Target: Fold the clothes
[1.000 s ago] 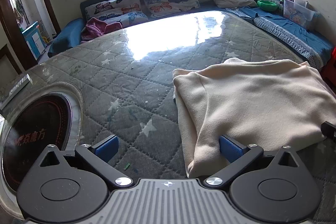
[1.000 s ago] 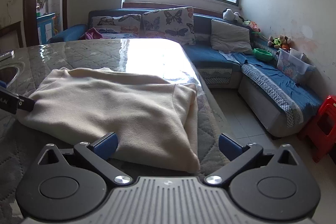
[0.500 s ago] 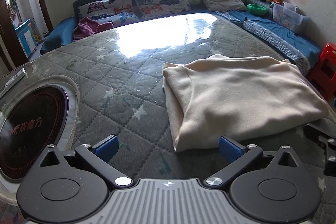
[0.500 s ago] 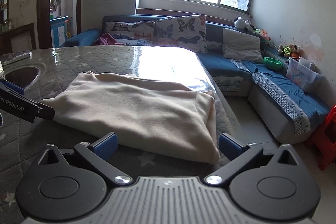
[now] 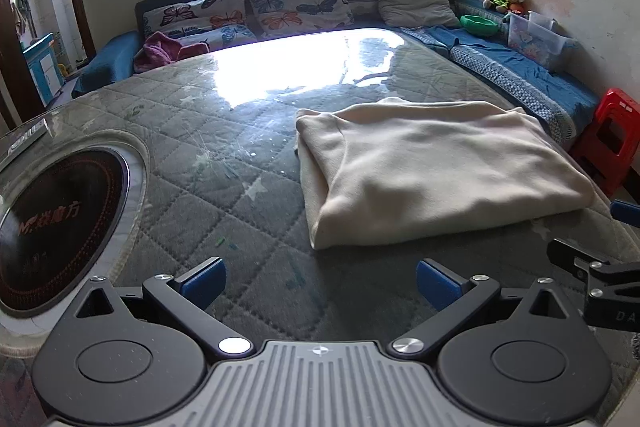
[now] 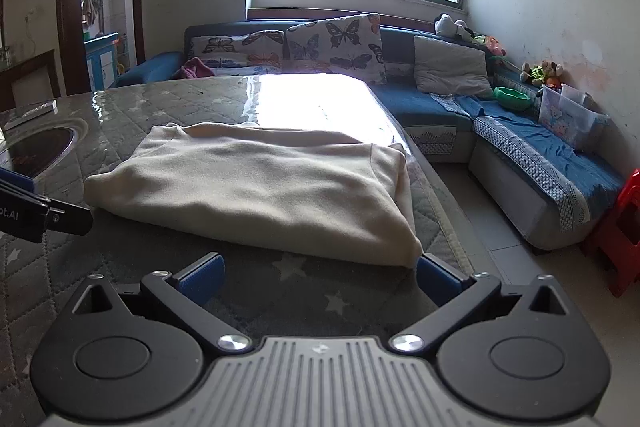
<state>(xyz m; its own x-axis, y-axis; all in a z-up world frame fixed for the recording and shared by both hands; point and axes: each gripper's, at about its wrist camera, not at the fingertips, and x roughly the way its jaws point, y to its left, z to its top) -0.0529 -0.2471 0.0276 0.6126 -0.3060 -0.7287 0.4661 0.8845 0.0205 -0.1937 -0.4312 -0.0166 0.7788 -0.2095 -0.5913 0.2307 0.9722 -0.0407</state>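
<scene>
Left wrist view showed us the left gripper [image 5: 318, 277] with its blue-padded fingers [image 5: 203, 278] spread wide and nothing between them, held above the quilted table [image 5: 224, 187] short of the cream garment [image 5: 432, 183]. We saw the garment lying folded into a thick rectangle on the right part of the table, near its edge, with the round dark hob [image 5: 52, 219] set into the tabletop well apart on the left. At the right edge of this view part of the right gripper [image 5: 600, 279] showed. In the right wrist view our right gripper [image 6: 318, 277] was likewise spread and empty (its right pad just beside the garment's near corner; we could not tell whether they touched). Beyond the table stood a blue sofa [image 6: 436, 107] with butterfly cushions [image 6: 336, 43].
</scene>
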